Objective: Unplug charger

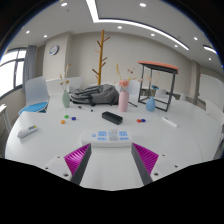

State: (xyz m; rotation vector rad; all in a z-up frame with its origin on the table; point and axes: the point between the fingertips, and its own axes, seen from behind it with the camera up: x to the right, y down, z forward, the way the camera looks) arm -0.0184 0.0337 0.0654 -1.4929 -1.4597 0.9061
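Note:
A white power strip (111, 137) with blue-marked sockets lies on the white table (60, 140), just ahead of my fingers and centred between them. I cannot make out a charger plugged into it. My gripper (112, 160) is open, with its magenta pads (78, 158) spread wide on either side and nothing between them. The fingers hover above the table a little short of the strip.
Beyond the strip lie a black box (112, 117), a pink vase (123, 99), a blue cup (151, 103), a grey bag (93, 94) and small coloured pieces (68, 120). A white object (27, 129) lies at the left. A wooden coat stand (101, 55) and a stool (157, 80) stand behind the table.

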